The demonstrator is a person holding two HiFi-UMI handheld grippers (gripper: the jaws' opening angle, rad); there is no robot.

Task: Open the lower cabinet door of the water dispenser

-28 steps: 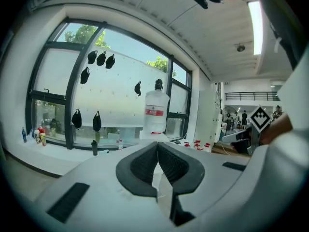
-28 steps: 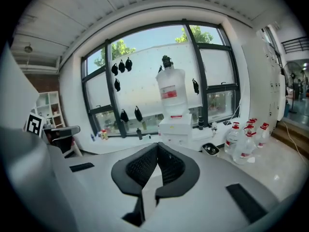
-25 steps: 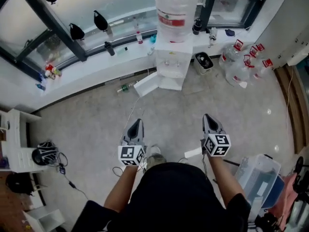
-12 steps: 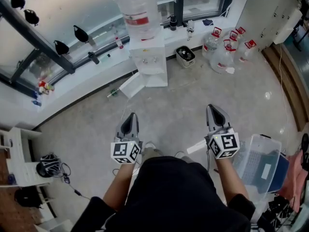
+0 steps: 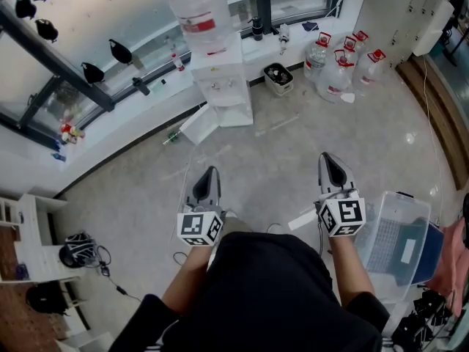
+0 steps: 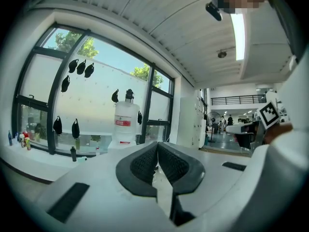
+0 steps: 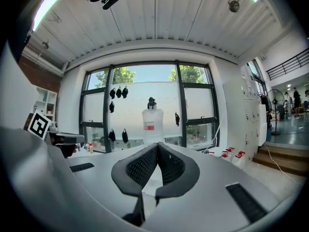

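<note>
The white water dispenser stands against the window wall with a clear bottle on top. Its lower cabinet door hangs swung out to the left over the floor. Both grippers are far back from it, held near the person's body. My left gripper is shut with nothing in it, and my right gripper is shut and empty too. In the left gripper view the left gripper points at the bottle; in the right gripper view the right gripper faces the bottle.
Several spare water bottles stand on the floor right of the dispenser, beside a small bin. A clear plastic crate sits at my right. A white shelf unit and cables lie at the left.
Both grippers have pulled back from the dispenser and risen, still shut. The view has shifted, so the dispenser now sits further left and farther away.
</note>
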